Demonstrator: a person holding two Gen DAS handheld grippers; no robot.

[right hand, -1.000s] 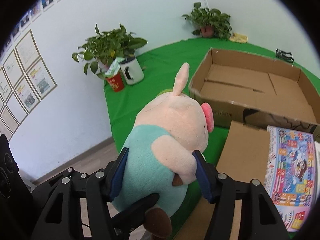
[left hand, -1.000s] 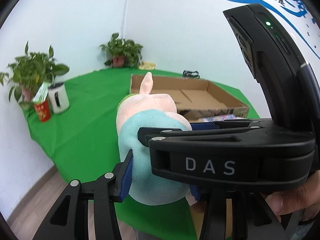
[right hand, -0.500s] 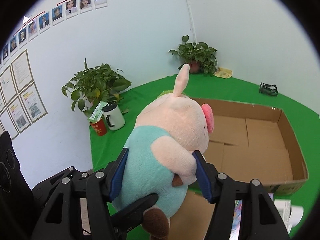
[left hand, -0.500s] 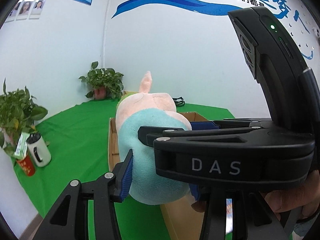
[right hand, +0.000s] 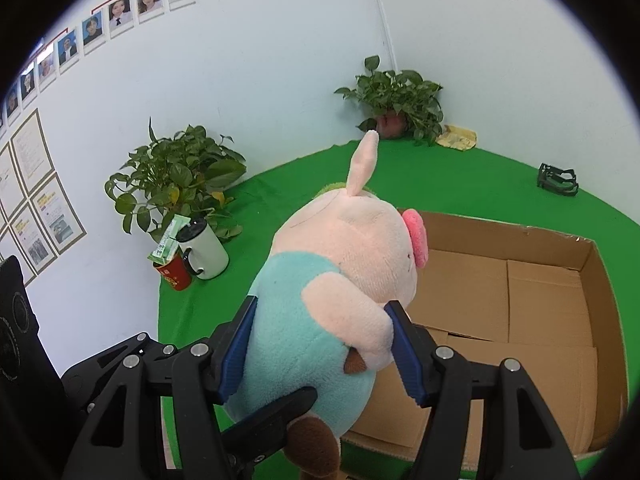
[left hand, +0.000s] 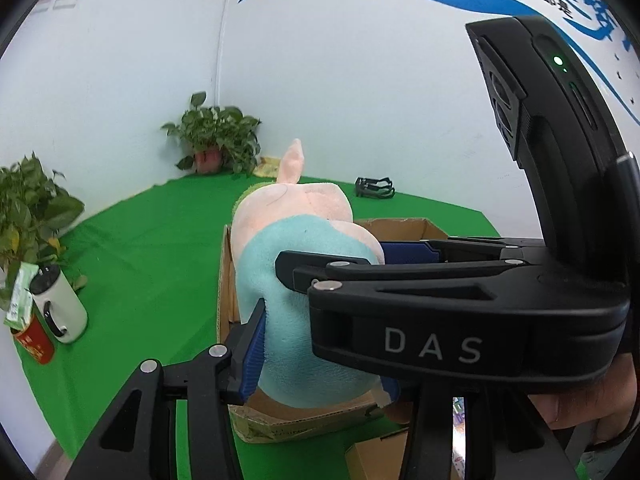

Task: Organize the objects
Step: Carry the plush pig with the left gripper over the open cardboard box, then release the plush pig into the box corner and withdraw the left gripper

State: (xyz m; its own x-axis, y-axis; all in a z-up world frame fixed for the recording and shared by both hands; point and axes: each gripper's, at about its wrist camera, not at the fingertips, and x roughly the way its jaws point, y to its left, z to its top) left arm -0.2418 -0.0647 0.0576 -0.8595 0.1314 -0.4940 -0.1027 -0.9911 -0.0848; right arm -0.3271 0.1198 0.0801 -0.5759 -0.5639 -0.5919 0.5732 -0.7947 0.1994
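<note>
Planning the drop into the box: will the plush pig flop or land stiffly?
The plush pig likely squashes: both grippers' fingers dent its belly. It probably lands softly in the cardboard box, and its round body may tip over.

Desk cover: green cloth (right hand: 280,184), spread across the whole desk.
Near plant: leafy potted plant (right hand: 176,172) against the wall.
Mug: white mug (right hand: 204,246) with black lid and handle, just beside the red cup (right hand: 174,274).
Red cup: holds a green packet (right hand: 168,240).
Corner plant: second potted plant (right hand: 400,98).
Yellow item: beside the corner plant (right hand: 458,138).
Wall: row of portrait photos (right hand: 120,10).
</note>
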